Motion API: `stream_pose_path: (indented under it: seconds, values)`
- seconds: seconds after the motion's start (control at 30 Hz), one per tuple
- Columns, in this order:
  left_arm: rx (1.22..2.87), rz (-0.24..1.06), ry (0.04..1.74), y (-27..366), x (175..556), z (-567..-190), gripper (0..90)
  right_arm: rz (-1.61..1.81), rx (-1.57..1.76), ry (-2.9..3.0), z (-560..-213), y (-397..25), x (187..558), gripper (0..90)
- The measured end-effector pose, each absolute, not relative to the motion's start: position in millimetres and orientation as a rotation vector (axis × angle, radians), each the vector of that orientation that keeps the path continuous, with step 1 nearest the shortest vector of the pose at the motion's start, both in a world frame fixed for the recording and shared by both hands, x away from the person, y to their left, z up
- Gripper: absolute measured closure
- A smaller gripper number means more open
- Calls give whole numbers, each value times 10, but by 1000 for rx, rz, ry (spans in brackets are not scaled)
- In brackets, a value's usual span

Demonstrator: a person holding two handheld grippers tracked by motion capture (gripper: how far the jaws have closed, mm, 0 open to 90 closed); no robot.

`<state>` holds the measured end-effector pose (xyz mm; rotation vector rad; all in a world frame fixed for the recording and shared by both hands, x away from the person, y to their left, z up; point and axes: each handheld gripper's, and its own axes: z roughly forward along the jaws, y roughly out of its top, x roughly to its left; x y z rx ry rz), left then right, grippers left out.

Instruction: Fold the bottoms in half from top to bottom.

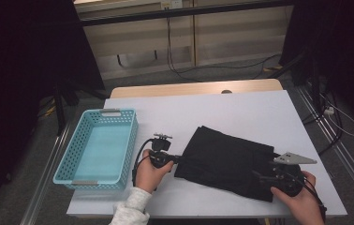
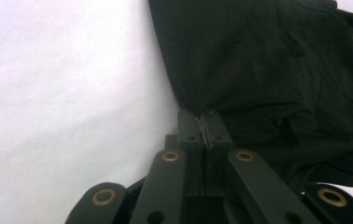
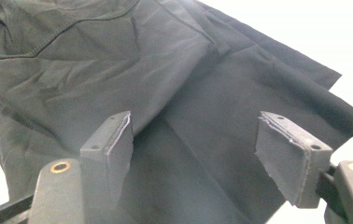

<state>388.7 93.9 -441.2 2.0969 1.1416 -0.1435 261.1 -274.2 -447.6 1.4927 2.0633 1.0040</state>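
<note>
A: What's that dark thing on the table (image 1: 240,105)?

B: A black garment (image 1: 229,161), folded flat into a rough rectangle on the white tabletop, right of centre and toward the near edge. In the right gripper view the cloth (image 3: 118,70) looks dark grey, with a stitched seam curving across it, soft creases, and layered edges stepping out at the far corner.

A: Which way does it run?

B: In the high view its long axis goes across the table from upper left to lower right, so the left end sits a little farther from the person than the right end. The short ends face the blue basket (image 1: 98,145) on one side and the table's right edge on the other.

A: And the grippers?

B: The left gripper (image 1: 174,159) is at the garment's left edge. In its own view the jaws are pressed together with a pinch of black fabric (image 2: 258,70) between them, so it has the edge gripped. The right gripper (image 3: 195,140) hangs over the near right corner with its jaws spread wide, cloth beneath them; whether the pads touch the fabric is hard to say, as the high view is dark there (image 1: 265,178).

A: The basket?

B: Just left of the left hand (image 1: 149,174), well apart from the garment
</note>
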Motion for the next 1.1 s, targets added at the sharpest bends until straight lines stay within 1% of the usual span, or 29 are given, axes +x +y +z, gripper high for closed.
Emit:
stream_pose_path:
  seconds: [0.33, 0.5, 0.67, 0.73, 0.8, 0.87, 0.9, 0.97, 1.03, 1.1]
  values:
    - [2081, -88, 1188, 1133, 3864, -4369, 886, 1032, 1471, 2098, -4502, -2571, 2787, 278]
    - [2077, -64, 1209, 1229, 3838, -4359, 886, 1060, 1450, 2115, -4496, -2463, 2893, 306]
    - [2072, -22, 1227, 1343, 3813, -4325, 885, 1076, 1439, 2131, -4518, -2355, 3056, 349]
    - [2065, -16, 1226, 1374, 3806, -4324, 884, 1093, 1427, 2143, -4527, -2304, 3126, 376]
    - [2067, 5, 1217, 1378, 3796, -4339, 875, 1094, 1404, 2170, -4540, -2248, 3186, 427]
    - [2078, 13, 1212, 1375, 3790, -4356, 842, 1086, 1396, 2192, -4565, -2203, 3235, 441]
    - [2079, 21, 1204, 1374, 3788, -4366, 792, 1082, 1389, 2203, -4580, -2188, 3257, 460]
    - [2085, 40, 1176, 1378, 3789, -4375, 695, 1080, 1379, 2229, -4597, -2170, 3280, 531]
    - [2081, 36, 1158, 1372, 3790, -4377, 618, 1081, 1391, 2221, -4598, -2170, 3294, 528]
    - [2074, 42, 1150, 1352, 3786, -4381, 566, 1083, 1401, 2205, -4606, -2192, 3312, 547]
